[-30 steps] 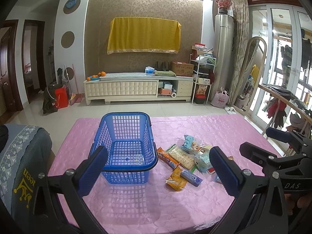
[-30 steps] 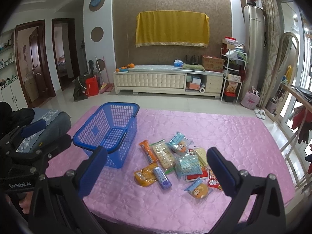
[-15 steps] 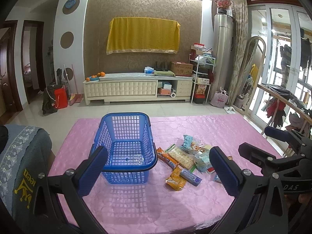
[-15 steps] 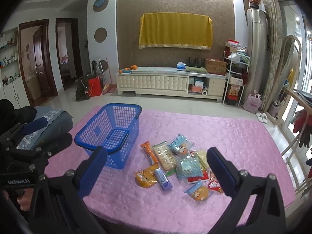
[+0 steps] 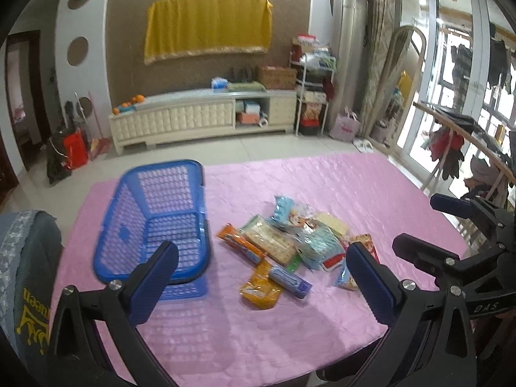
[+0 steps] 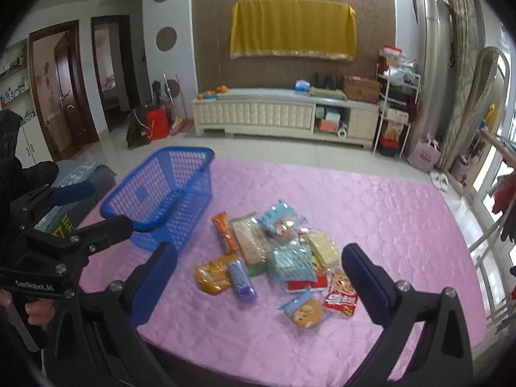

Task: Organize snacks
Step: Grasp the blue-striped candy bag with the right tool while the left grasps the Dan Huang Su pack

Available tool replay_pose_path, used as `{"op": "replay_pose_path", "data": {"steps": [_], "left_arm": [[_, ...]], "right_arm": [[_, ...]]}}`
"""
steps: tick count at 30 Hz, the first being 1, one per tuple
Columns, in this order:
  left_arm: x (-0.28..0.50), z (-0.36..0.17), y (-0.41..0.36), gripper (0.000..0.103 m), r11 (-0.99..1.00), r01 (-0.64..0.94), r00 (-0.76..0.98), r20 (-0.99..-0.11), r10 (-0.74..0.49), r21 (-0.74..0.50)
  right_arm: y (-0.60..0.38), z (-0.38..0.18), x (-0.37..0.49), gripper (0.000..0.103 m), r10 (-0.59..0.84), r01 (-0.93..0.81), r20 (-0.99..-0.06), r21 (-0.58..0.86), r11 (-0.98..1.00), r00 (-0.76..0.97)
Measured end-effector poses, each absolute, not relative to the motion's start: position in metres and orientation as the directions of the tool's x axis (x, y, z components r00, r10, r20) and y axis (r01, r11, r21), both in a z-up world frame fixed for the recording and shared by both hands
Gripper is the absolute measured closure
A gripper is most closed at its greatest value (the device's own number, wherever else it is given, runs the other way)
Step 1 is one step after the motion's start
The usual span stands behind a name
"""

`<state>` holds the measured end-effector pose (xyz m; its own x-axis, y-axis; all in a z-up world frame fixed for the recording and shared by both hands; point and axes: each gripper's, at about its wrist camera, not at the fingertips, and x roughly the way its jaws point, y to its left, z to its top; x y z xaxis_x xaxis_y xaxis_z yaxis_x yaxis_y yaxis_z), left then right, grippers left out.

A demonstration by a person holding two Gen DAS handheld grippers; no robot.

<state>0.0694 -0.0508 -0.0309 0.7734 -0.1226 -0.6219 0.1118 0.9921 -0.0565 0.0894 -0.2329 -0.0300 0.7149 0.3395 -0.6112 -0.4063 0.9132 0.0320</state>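
An empty blue plastic basket stands on the left part of the pink-covered table. To its right lies a loose pile of snacks: an orange pack, a cracker pack, a yellow pack, a purple tube pack and a red packet. My left gripper hangs open above the table's near edge, holding nothing. Beside it my right gripper is open and empty too, over the pile's near side.
A grey-covered chair back stands at the table's left side. A wooden clothes rail runs along the right. Beyond the table are tiled floor and a long white cabinet. Bare pink cloth lies right of and behind the snacks.
Both grippers have moved forward and tilted down toward the table. The left one has swung right, so the basket sits further left in its view. Basket and snacks have not moved.
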Motion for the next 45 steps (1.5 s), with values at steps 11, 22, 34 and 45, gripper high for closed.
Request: {"op": "replay_pose_path", "data": {"steps": [11, 22, 34, 45], "left_arm": [[0.130, -0.072, -0.090, 0.000, 0.991, 0.128, 0.667, -0.735, -0.119, -0.045], [0.166, -0.133, -0.088, 0.000, 0.995, 0.084, 0.551, -0.830, -0.087, -0.049], [0.186, -0.163, -0.094, 0.001, 0.993, 0.113, 0.518, -0.854, -0.039, 0.024], [0.192, -0.166, -0.095, 0.001, 0.994, 0.107, 0.514, -0.854, -0.077, -0.025]], "right_arm": [[-0.275, -0.081, 0.149, 0.000, 0.346, -0.382, -0.705, 0.116, 0.917, 0.619], [-0.268, -0.146, 0.200, 0.003, 0.341, -0.415, -0.804, 0.130, 0.900, 0.487], [-0.244, -0.194, 0.243, 0.008, 0.310, -0.459, -0.874, 0.115, 0.881, 0.375], [-0.240, -0.198, 0.239, 0.039, 0.355, -0.529, -0.864, 0.126, 0.839, 0.357]]}}
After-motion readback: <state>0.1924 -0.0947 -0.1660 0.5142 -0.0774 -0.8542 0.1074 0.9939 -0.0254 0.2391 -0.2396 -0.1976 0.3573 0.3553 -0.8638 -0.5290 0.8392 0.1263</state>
